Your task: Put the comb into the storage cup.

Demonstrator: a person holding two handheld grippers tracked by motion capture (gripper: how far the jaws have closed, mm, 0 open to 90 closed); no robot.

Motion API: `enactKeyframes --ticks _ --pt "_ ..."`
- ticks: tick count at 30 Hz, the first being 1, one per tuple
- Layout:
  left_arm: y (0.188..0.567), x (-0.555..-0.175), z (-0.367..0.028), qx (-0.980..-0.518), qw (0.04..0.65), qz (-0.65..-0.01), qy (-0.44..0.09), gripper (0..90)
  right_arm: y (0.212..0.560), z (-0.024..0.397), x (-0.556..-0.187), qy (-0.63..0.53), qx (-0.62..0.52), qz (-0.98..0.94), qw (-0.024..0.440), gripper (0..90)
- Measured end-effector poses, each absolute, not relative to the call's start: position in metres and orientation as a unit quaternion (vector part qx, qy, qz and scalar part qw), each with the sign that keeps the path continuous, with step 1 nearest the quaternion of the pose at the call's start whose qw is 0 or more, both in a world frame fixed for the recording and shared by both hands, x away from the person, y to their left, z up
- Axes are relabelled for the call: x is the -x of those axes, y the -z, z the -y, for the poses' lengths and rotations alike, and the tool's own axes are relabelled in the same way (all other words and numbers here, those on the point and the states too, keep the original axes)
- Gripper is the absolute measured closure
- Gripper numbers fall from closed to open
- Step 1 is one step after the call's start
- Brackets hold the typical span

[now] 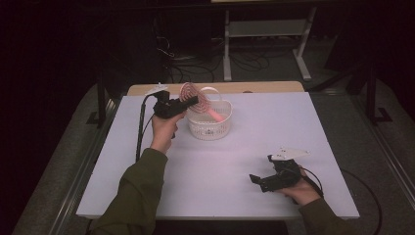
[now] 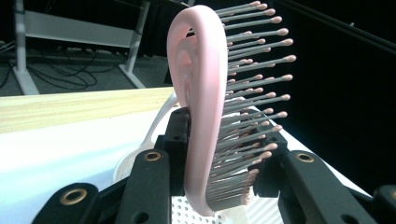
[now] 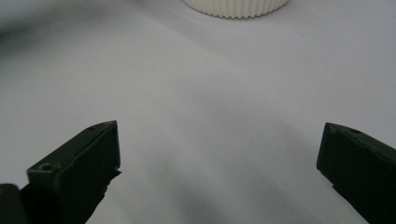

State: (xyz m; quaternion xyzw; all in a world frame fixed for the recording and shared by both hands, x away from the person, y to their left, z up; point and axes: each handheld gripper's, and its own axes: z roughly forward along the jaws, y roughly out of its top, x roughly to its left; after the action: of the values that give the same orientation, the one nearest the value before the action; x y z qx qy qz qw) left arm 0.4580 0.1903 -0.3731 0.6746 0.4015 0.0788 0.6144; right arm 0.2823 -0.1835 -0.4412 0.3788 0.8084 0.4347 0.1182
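The left tool [image 1: 192, 102] is clamped on a pink hairbrush [image 1: 195, 99], holding it at the head, bristles against one jaw. The brush hangs over the white basket [image 1: 209, 126] at the far side of the counter [image 1: 254, 147], its handle slanting down into the basket. In my judgement, the coming move is straight down along that slant. The right tool [image 1: 260, 180] rests well apart on the near side, jaws wide and empty.

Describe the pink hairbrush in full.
The pink hairbrush has a looped, open plastic head and rows of grey bristles with pale ball tips. The left gripper is shut on its head, one jaw on the back, one on the bristle side. It hangs tilted over the white basket, handle angled down inside.
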Motion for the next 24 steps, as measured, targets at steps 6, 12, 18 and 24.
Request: enactKeyframes --ticks 6,12,18,24 --pt "0.3781 -0.4565 -0.1879 -0.675 0.613 -0.404 -0.076 65.2 0.4414 0.1832 -0.2824 -0.434 -0.379 -0.809 0.118 0.0" --pt "0.3822 -0.4562 -0.1863 -0.673 0.613 -0.407 -0.073 65.1 0.4417 0.183 -0.2824 -0.432 -0.377 -0.81 0.119 0.0" --pt "0.3833 -0.4558 -0.1871 -0.675 0.612 -0.404 -0.073 64.5 0.4421 0.1828 -0.2824 -0.431 -0.376 -0.812 0.119 0.0" --pt "0.3835 -0.4557 -0.1881 -0.681 0.607 -0.402 -0.077 63.9 0.4424 0.1824 -0.2824 -0.429 -0.374 -0.814 0.119 0.0"
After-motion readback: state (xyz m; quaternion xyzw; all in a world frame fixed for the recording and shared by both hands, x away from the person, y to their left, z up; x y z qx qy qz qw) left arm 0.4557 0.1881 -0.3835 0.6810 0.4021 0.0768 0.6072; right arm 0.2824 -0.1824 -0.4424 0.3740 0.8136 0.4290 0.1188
